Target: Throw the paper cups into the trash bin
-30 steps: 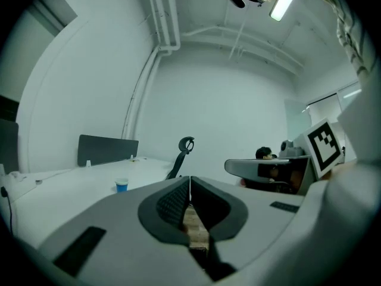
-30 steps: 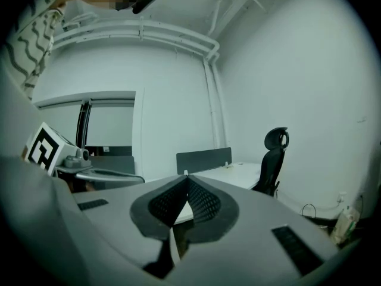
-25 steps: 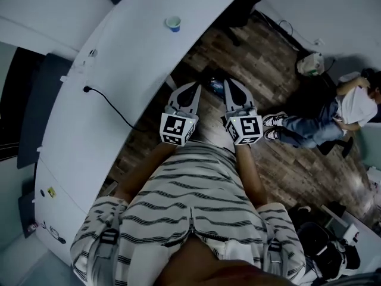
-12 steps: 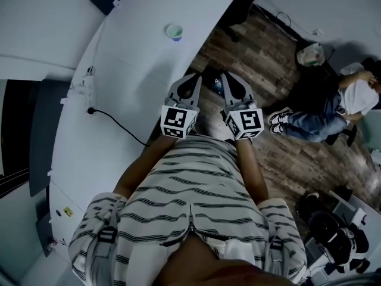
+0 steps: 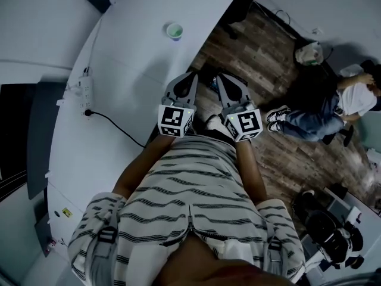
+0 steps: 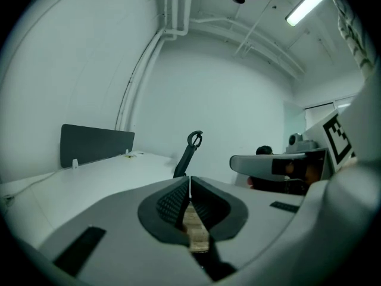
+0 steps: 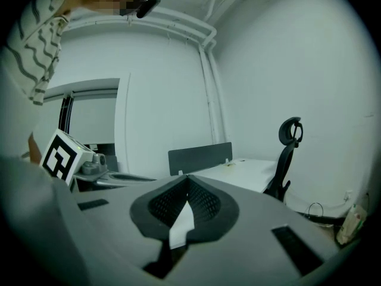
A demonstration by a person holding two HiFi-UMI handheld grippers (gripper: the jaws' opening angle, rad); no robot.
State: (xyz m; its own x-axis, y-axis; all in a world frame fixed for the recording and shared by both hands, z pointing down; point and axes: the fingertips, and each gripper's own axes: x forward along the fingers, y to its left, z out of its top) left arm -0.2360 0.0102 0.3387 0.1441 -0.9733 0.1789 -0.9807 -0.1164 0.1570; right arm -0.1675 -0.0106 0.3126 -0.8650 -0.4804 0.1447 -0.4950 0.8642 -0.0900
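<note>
**Both tongs shut and empty, paper cup alone on the bench**

In the head view the person holds the left tongs [image 5: 189, 79] and the right tongs [image 5: 223, 79] side by side in front of a striped shirt, both pointing toward twelve o'clock. They are near each other but apart. Each gripper view shows its jaws pressed together along their ribbed pads, with nothing between them.

The paper cup [image 5: 173, 31] stands upright on the white bench [image 5: 119, 64], close to the bench's curved edge. It lies at about eleven o'clock from the left tongs and well apart from both.

At nine o'clock from the left tongs a white power strip [image 5: 86, 89] lies on the bench, and a black cable [image 5: 116, 123] runs from it toward the person.

The wood floor [image 5: 268, 58] shows beyond the bench edge. At three o'clock a second person [image 5: 333, 109] sits low near the floor. At two o'clock a pale bag-like thing [image 5: 309, 53] stands on the floor; whether it is the trash bin cannot be told.

The left gripper view also shows a black office chair [image 6: 189, 151] and a dark divider panel [image 6: 95, 143] on the bench.
</note>
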